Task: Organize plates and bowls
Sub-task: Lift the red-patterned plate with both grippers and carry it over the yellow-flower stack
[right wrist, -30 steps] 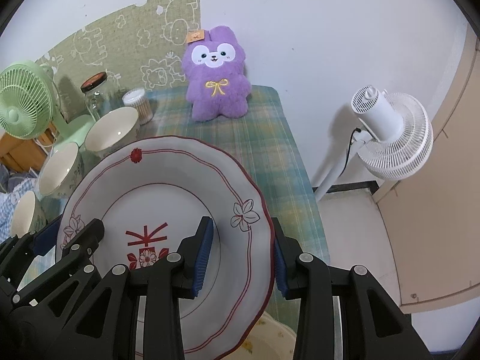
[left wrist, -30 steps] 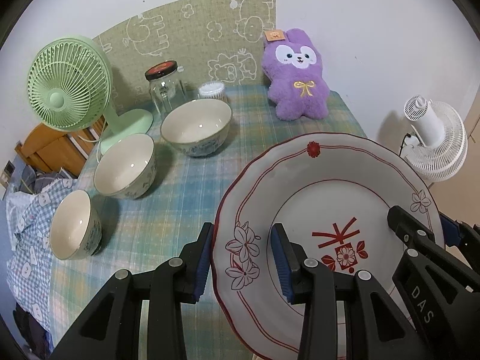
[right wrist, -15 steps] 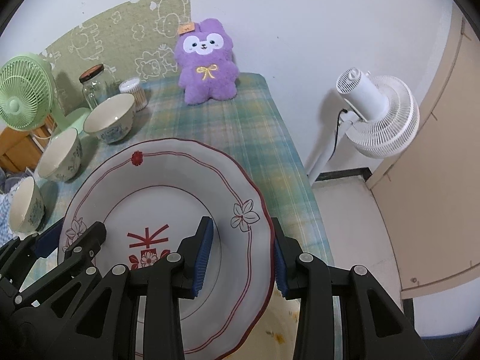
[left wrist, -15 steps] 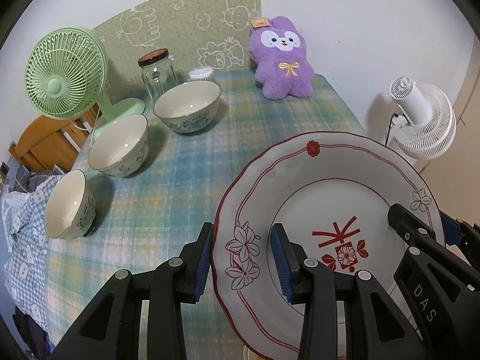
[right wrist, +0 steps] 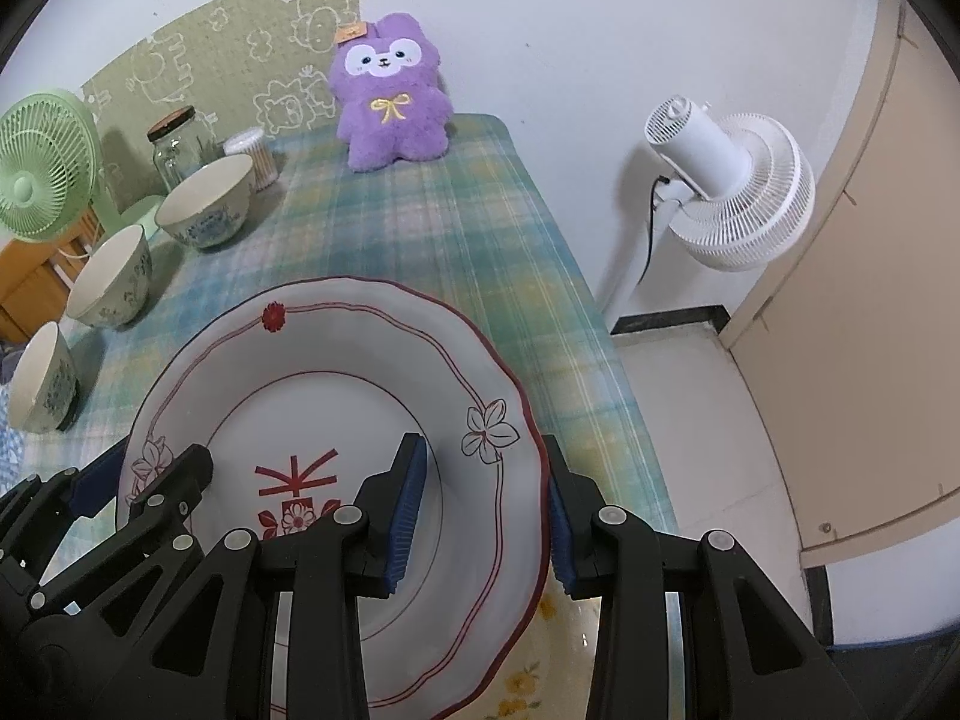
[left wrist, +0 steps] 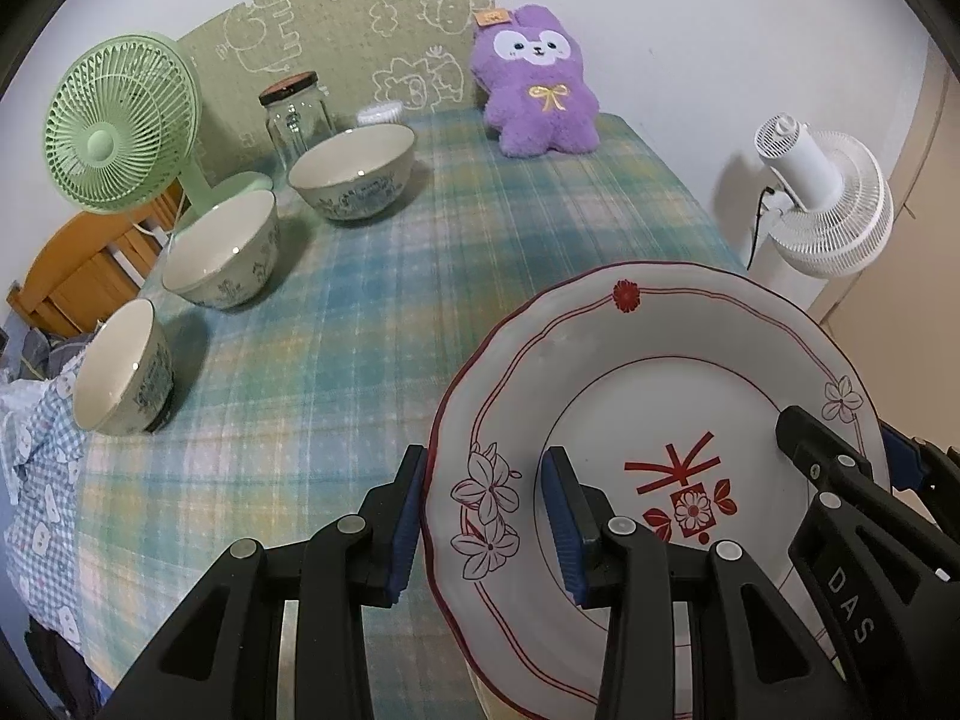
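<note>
A: What has shifted since a second ago?

B: Both views have drawn back from the far wall; the bowls and the purple plush bunny (left wrist: 538,97) now sit further off, and more of the plaid worktop (left wrist: 384,324) shows.

A: And the tools?

B: The left tool (left wrist: 483,519) is clamped on the plate's left rim, one blue pad under the edge and one on the face. The right tool (right wrist: 483,507) is clamped on the opposite rim the same way. Each is partly closed, pads pressing the china.

A: Where is the plate (left wrist: 654,396)?

B: Held between the two tools above the near right part of the worktop, tilted toward the cameras.

A: Counts?

B: One red-patterned plate. Three bowls along the left: the far bowl (left wrist: 353,171), the middle bowl (left wrist: 223,247), the near bowl (left wrist: 120,367). One glass jar (left wrist: 295,114), one green fan (left wrist: 123,135), one white fan (left wrist: 822,198).
</note>
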A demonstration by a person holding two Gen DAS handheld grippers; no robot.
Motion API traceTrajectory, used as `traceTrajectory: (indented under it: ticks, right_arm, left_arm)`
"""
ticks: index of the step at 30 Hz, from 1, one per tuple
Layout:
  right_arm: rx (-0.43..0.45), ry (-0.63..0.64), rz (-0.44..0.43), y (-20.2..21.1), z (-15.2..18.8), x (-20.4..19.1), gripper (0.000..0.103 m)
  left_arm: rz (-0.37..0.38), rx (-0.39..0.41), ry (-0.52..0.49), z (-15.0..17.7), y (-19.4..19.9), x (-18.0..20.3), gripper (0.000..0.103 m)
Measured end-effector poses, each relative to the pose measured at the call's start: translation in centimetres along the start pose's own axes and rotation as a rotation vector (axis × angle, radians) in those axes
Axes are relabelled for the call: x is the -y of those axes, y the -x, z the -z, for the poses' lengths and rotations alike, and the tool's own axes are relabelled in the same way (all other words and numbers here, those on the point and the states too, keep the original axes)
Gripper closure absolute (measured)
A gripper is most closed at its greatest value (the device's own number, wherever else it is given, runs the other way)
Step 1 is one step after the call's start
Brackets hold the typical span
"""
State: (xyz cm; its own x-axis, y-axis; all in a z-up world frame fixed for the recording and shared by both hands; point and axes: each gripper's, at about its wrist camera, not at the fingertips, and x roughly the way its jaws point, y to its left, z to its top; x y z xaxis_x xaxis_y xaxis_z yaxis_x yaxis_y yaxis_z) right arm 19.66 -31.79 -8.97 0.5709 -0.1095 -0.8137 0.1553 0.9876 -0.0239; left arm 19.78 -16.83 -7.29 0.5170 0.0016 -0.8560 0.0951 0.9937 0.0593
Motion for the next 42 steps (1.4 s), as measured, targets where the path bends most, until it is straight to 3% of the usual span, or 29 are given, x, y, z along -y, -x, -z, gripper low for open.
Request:
traceTrajectory:
  ticks: [15, 42]
  right_arm:
    - [-0.034, -0.03, 0.023, -0.3, 3.1, 1.9, 0.063]
    - [-0.085, -0.05, 0.049, -0.5, 5.7, 2.3, 0.063]
  left_arm:
    - [0.027, -0.039, -0.011, 2.6, -0.6, 1.7, 0.065]
    - [-0.003, -0.049, -0.068, 4.9, -0.2, 2.5, 0.064]
